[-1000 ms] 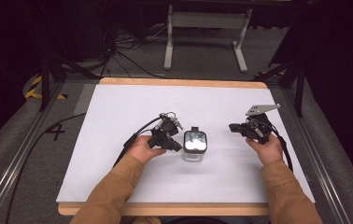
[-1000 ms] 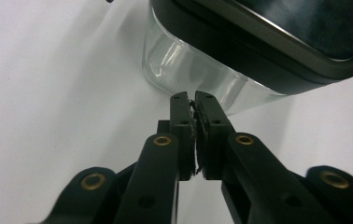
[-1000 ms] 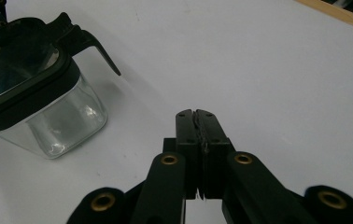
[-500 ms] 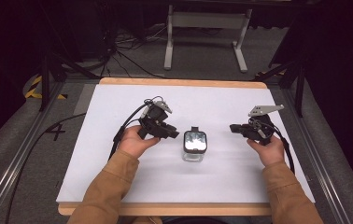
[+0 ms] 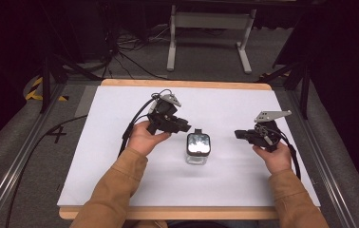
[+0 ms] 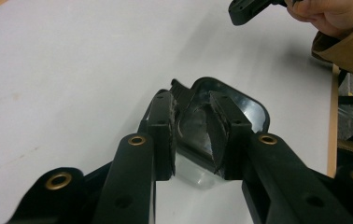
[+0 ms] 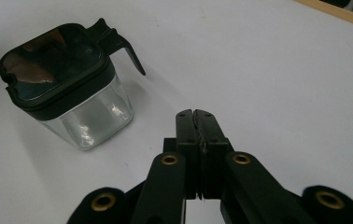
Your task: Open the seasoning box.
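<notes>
A small clear jar [image 5: 198,152] with a glossy black lid [image 7: 53,58] stands upright near the middle of the white table [image 5: 120,180], between the person's 2 hands. The lid has a black tab sticking out on its far side.

The left tongs [image 5: 180,126] are held above the table just left of the jar and a little beyond it, pointing toward it but apart from it. In the left gripper view [image 6: 191,135] the 2 jaws stand parted with a gap between the pads, and the jar's lid shows through that gap, farther off; nothing is clamped. The left hand [image 5: 144,137] wraps the body of the tool, with a tan sleeve [image 5: 116,190] behind it.

The right tongs [image 5: 240,134] sit well to the right of the jar, pointing left at it. In the right gripper view [image 7: 196,122] the jaws are pressed together, pad against pad, holding nothing. The right hand [image 5: 275,156] grips the tool from below.
</notes>
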Demonstrator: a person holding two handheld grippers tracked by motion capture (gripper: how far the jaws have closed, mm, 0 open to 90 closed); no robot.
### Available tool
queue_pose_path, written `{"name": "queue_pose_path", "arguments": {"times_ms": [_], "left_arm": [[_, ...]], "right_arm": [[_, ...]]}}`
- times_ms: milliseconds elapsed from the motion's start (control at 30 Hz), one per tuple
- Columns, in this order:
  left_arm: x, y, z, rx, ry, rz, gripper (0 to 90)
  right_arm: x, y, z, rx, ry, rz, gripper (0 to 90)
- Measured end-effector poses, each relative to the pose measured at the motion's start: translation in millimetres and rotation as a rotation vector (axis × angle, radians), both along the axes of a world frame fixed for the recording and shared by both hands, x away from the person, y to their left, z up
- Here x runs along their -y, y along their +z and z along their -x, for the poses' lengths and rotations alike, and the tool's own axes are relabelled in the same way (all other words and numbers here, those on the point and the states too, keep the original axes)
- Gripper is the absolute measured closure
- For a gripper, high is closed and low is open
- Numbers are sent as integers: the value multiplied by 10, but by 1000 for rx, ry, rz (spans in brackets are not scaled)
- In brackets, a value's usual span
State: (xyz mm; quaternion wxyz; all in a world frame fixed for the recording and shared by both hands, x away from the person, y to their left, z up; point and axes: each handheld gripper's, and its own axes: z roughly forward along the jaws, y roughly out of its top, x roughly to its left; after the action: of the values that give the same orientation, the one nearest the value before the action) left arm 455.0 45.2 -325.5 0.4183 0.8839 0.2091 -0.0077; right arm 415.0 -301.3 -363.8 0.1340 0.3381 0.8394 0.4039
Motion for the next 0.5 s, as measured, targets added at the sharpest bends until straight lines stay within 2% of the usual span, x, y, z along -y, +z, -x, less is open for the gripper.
{"name": "queue_pose_path", "arguments": {"times_ms": [67,133,267,333,500], "left_arm": [[35,13,-24,2,-8,6,705],[65,-2,-51,-4,-17,37,733],[125,-48,-136,-2,-23,34,770],[166,-91,-185,-8,-18,42,824],[294,-182,-238,-11,-27,1,843]], "right_arm": [[21,13,37,1,-6,-5,893],[44,19,74,-1,-11,-13,893],[78,14,125,5,-16,-7,893],[97,12,149,4,-19,-7,893],[138,1,187,-1,-35,-5,886]]}}
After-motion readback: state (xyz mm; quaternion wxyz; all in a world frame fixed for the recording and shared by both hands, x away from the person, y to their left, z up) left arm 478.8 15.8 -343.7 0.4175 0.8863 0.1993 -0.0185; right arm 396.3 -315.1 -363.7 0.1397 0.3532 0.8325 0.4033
